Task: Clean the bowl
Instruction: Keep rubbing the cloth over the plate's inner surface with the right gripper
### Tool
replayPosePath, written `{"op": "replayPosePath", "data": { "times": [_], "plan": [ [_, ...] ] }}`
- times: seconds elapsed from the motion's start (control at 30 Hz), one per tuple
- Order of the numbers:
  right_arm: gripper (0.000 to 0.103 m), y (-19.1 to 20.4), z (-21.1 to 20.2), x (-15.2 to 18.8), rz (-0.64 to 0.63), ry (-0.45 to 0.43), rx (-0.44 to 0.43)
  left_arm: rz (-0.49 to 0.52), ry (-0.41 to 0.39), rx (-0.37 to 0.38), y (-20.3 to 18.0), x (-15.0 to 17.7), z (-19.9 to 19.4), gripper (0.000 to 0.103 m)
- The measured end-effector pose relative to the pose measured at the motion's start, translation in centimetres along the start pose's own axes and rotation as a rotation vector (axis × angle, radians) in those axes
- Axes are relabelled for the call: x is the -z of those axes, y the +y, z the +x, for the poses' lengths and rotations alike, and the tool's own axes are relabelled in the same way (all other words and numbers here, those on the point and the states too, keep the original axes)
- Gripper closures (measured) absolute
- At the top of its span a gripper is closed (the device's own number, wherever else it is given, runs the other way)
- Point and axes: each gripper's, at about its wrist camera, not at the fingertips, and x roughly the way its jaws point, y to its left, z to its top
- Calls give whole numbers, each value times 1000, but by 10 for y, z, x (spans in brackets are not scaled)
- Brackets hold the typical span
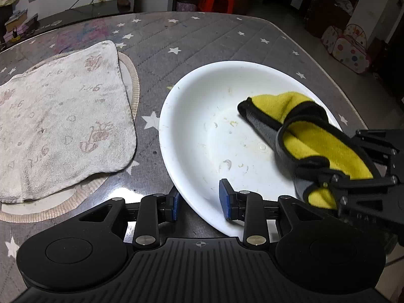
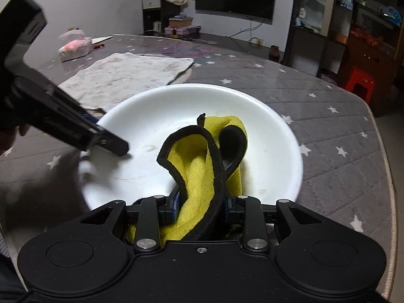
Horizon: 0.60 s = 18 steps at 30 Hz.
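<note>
A shallow white bowl (image 1: pixel 202 126) (image 2: pixel 156 111) sits on the grey star-patterned table, with yellowish smears (image 1: pixel 233 123) on its floor. A yellow cloth (image 1: pixel 290 103) (image 2: pixel 197 174) with black edging and a grey back lies inside, on the bowl's right side. My right gripper (image 2: pixel 202 202) (image 1: pixel 328 174) is shut on the cloth's near end and hovers over the bowl. My left gripper (image 1: pixel 200 203) (image 2: pixel 111 144) stands open astride the bowl's near-left rim, one blue pad inside and one outside, neither clearly touching it.
A worn white towel (image 1: pixel 63 116) (image 2: pixel 131 73) lies on a round mat (image 1: pixel 133 80) left of the bowl. A tissue pack (image 2: pixel 75 45) sits at the far side of the table. The table edge (image 1: pixel 335 80) runs close to the bowl's right; a red stool (image 2: pixel 358 80) stands beyond.
</note>
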Motion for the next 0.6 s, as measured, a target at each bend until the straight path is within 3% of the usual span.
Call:
{"op": "replayPosePath", "data": {
  "times": [0.6],
  "plan": [
    [72,-23,27,-11,-4,-33,83,17,-15,-5,-5,3,0,68]
  ]
}}
